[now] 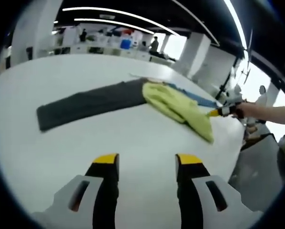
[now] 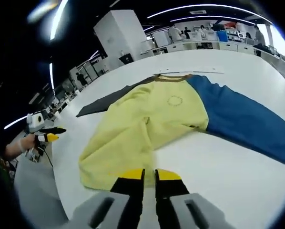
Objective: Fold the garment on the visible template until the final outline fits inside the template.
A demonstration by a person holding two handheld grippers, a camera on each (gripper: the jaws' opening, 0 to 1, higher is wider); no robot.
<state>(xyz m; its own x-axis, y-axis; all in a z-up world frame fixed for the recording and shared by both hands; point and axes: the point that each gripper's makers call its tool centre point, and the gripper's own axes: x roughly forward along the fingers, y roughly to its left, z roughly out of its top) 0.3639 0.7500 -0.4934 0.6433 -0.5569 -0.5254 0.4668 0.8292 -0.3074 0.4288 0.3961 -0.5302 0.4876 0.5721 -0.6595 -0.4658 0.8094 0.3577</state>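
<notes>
White table [image 2: 218,162] bears crumpled yellow garment [image 2: 147,129].

shirt [image 2: 147,129] on table [image 2: 218,176] | over two cloths [image 2: 247,119], one each side

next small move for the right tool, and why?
Probably lift the yellow shirt hem and carry it toward the collar. The right tool looks nearly shut at the hem edge; whether cloth is pinched is unclear. The shirt lies spread over the blue cloth on the white table; the left tool is open, clear.
</notes>
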